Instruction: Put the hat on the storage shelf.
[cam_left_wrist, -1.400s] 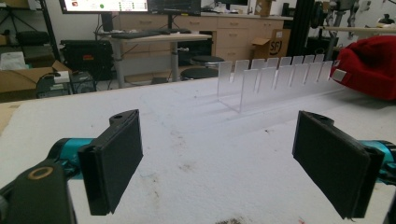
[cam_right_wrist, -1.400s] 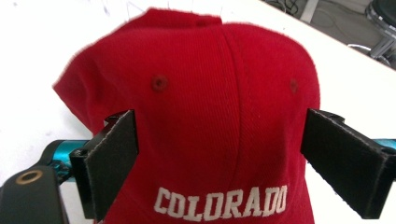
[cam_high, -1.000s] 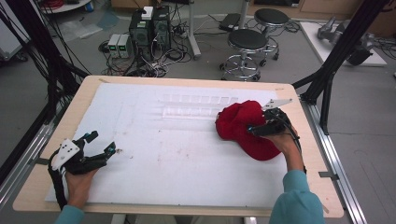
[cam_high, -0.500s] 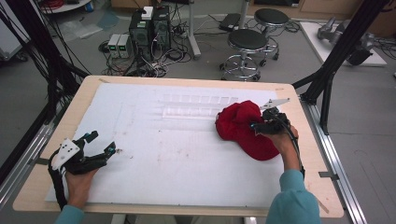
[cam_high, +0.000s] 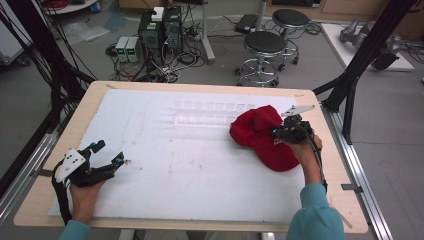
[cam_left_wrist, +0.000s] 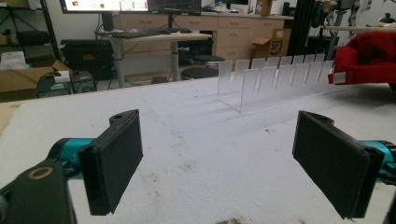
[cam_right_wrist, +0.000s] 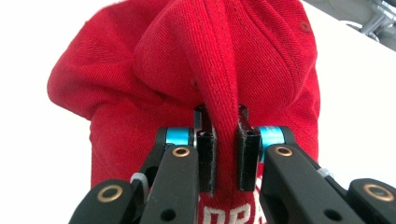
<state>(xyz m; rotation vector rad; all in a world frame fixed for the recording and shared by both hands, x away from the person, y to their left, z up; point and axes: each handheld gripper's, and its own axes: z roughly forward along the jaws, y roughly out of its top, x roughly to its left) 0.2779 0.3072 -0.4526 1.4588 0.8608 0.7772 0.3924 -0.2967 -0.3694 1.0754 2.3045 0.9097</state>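
**Right gripper pinched on fold of red cap; left gripper idle and wide**

The red baseball cap (cam_high: 264, 137) lies on the white mat (cam_high: 190, 165) at the right side of the table (cam_high: 35, 200), just in front of the right end of the clear slotted acrylic rack (cam_high: 212, 112). Its crown is crumpled, and its brim points toward the person's side.

The right gripper (cam_high: 285, 134) sits over the right part of the cap, held in the person's right hand (cam_high: 306, 150). In the right gripper view its jaws have just been closing and now stand narrow, with a raised ridge of the cap's red cloth (cam_right_wrist: 219, 84) clamped between the two black pads (cam_right_wrist: 205, 158). White lettering on the cap (cam_right_wrist: 229, 215) is partly visible below the pads; it cannot be read in full.

The left gripper (cam_high: 107, 156) rests low at the near left of the mat, well apart from the cap, held in the left hand (cam_high: 85, 195). Its jaws stand wide, with nothing between them; bare mat lies beneath. In the left gripper view the rack (cam_left_wrist: 275, 77) stands upright ahead and the cap (cam_left_wrist: 369, 58) appears at far right.
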